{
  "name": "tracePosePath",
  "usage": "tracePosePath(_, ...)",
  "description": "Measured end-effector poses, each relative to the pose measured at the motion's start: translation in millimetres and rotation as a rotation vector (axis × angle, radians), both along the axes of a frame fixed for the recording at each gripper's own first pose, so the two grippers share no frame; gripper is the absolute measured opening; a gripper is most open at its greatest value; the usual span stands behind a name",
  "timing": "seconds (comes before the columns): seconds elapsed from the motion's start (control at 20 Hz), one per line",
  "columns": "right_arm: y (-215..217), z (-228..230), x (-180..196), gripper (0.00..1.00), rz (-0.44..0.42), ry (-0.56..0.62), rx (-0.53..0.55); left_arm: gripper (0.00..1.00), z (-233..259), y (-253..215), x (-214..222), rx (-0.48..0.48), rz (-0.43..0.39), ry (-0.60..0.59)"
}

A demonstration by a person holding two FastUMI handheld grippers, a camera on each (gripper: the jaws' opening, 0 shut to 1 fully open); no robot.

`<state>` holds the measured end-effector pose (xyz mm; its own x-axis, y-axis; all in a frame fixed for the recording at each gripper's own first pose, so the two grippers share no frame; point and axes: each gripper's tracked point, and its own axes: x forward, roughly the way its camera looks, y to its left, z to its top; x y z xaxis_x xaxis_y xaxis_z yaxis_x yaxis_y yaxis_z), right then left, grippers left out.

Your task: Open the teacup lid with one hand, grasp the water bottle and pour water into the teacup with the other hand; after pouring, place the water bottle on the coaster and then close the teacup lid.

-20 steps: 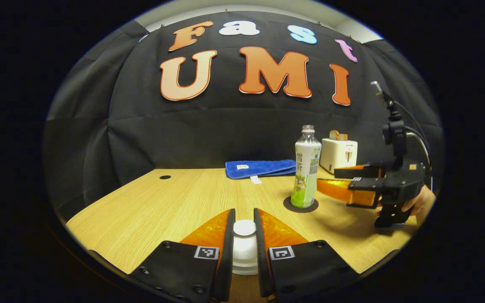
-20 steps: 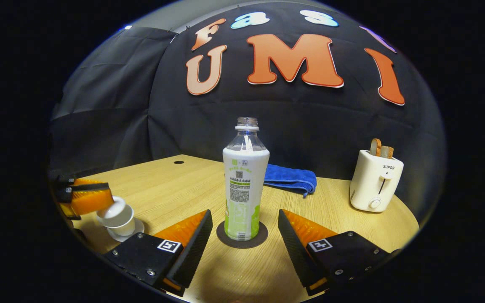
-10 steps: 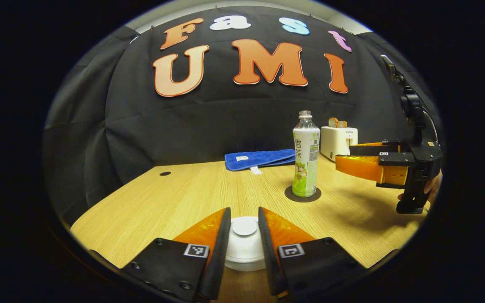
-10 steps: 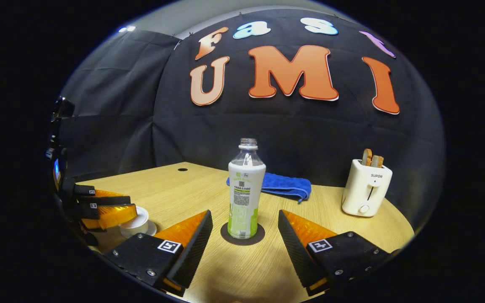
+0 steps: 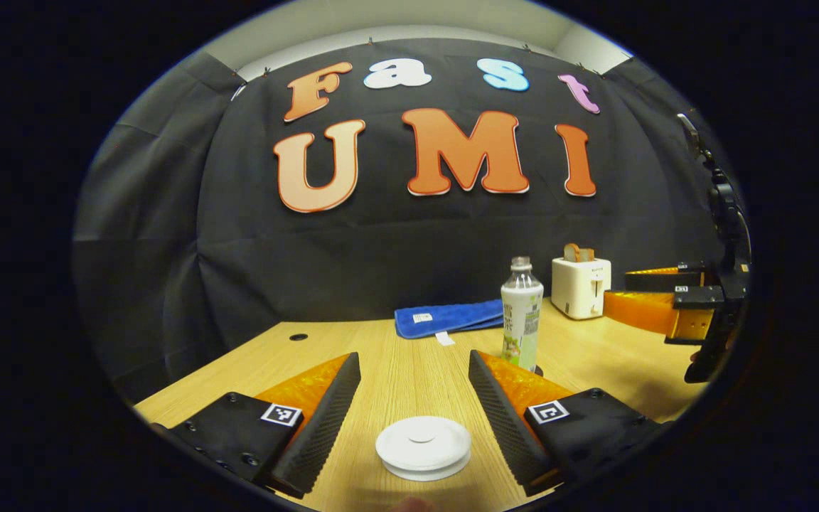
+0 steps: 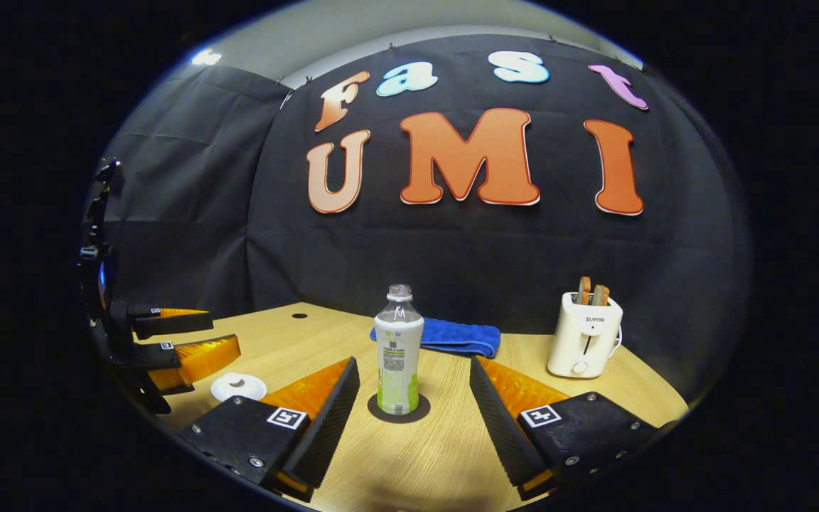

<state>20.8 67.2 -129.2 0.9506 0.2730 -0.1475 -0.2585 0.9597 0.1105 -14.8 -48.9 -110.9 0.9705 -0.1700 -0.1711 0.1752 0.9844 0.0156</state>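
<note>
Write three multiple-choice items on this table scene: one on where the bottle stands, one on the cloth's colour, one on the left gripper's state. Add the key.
1. The water bottle stands on:
A. the dark coaster
B. the cloth
C. the toaster

2. The folded cloth is:
A. red
B. blue
C. white

3. The left gripper is:
A. shut on the lid
B. shut on the bottle
C. open

Key: 1 A, the coaster rings its base. 2 B, plainly blue beside the white toaster. 3 C, its fingers stand apart, the teacup lid untouched between them.

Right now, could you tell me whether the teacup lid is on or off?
On. The teacup lid sits flat on the teacup, both jaws of the left gripper spread clear of it.
</note>
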Motion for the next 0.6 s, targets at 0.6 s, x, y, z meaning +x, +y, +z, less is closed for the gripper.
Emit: tracePosePath(0.6,-45,40,-36,0.94,-0.161,-0.084,-0.054,0.95,73,2,-2,-0.09,0.091,-0.166)
